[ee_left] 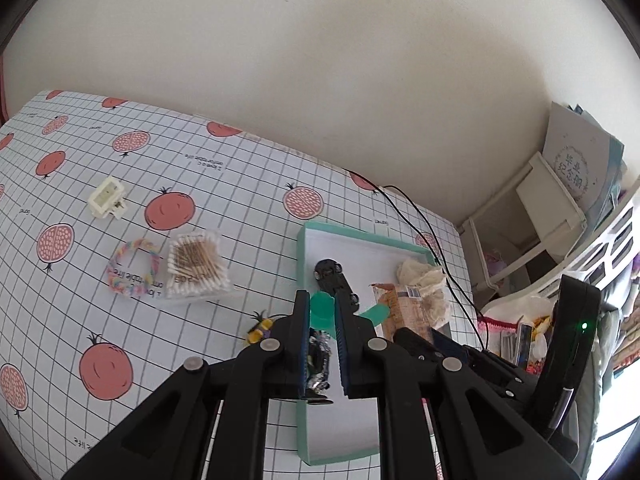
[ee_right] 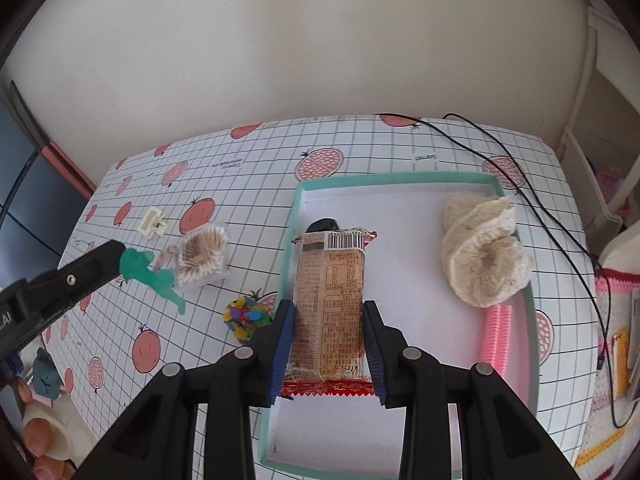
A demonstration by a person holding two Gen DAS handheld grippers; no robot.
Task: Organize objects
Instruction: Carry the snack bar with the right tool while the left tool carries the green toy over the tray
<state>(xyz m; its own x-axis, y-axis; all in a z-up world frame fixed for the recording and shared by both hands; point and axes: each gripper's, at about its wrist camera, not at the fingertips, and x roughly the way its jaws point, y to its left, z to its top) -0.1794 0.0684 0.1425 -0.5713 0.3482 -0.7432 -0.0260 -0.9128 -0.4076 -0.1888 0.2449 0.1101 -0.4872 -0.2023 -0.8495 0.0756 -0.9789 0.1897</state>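
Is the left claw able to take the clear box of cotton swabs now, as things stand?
Probably not yet: the left claw is already shut on a green toy figure. The clear box of cotton swabs itself lies uncovered.

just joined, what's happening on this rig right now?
A person with two handheld grippers is sorting small items into a teal tray on a pomegranate-print table. The right gripper is shut on a snack packet over the tray. The left gripper is shut on a green toy, out over the table. A cream scrunchie, a pink coil and a black toy car are already in the tray. The cotton swab box, hair clip and bracelet still lie outside.
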